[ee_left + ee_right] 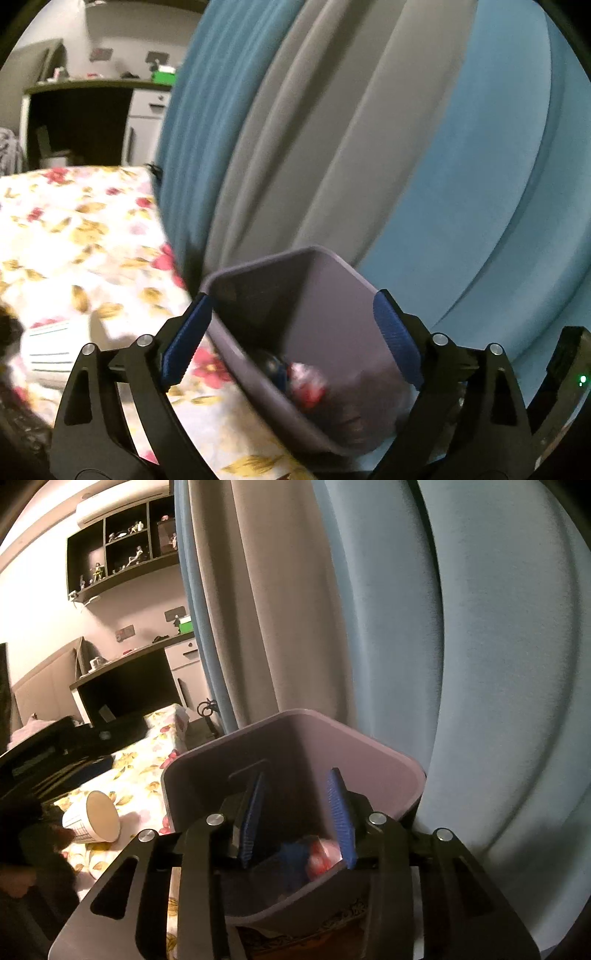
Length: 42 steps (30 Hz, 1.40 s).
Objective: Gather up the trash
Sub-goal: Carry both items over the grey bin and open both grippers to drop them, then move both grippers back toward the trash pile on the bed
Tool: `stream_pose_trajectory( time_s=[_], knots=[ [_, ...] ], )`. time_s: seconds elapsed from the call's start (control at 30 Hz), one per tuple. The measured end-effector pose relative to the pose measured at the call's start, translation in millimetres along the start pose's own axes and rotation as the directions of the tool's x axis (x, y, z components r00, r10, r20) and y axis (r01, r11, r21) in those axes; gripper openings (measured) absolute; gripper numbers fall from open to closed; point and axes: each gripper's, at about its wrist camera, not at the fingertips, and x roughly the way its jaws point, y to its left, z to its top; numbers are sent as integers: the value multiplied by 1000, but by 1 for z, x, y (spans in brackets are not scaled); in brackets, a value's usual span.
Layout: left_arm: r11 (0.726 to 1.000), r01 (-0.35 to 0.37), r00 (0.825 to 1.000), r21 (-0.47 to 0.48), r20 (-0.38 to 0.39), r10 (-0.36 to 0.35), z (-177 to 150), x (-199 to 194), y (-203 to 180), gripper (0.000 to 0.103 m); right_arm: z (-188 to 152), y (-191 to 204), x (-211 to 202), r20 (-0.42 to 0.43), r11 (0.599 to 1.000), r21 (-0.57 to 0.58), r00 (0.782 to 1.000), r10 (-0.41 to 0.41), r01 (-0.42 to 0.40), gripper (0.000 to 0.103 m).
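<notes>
The curtains [295, 609] hang behind the flowered bed [92, 229]. On it the grey bin [295, 738] leans, wrappers [321, 853] inside. Left tongs [291, 339] gape wide and right tongs [297, 816] stand half-open, both empty. A paper cup [96, 821] lies beside the bin, probably next.

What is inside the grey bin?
The bin holds a red-and-white wrapper and something dark blue. Its bottom is covered by them and by shadow.

A floral-sheeted bed [140, 775] carries a grey bin [369, 753] at its right edge and a tipped paper cup [96, 821] at near left.
</notes>
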Motion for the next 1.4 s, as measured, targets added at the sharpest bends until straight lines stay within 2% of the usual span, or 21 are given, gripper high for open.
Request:
stream_pose_trajectory(
  time_s=[0.1,0.17,0.33,0.47,0.7,0.8,1.03,1.23,1.4],
  knots=[
    [998,-55,998,10,36,55,-3,-24,3,90,-2,0,-6,10,1000,-4,1000,-3,3,46],
    [996,-88,995,12,52,88,-4,-39,3,91,-5,0,-11,16,1000,-9,1000,-6,6,55],
    [986,-161,982,31,102,157,-10,-84,9,92,-10,7,-25,34,1000,-15,999,-10,11,68],
    [977,-210,970,30,129,204,-17,-118,15,92,-14,15,-41,56,1000,-24,998,-6,8,76],
    [958,-287,946,-9,154,285,-36,-188,40,92,-27,39,-72,88,998,-53,995,41,-36,82],
    [936,-352,921,-17,171,350,-49,-217,54,92,-34,54,-84,88,995,-69,993,76,-71,84],
    [852,-517,835,-90,166,524,-86,-274,107,92,-57,103,-108,67,976,-132,981,184,-174,86],
    [794,-590,788,-148,109,606,-118,-301,154,92,-83,143,-119,14,947,-194,964,265,-258,86],
    [759,-621,767,-196,50,640,-136,-308,181,92,-101,170,-119,-35,926,-226,952,303,-303,86]
  ],
)
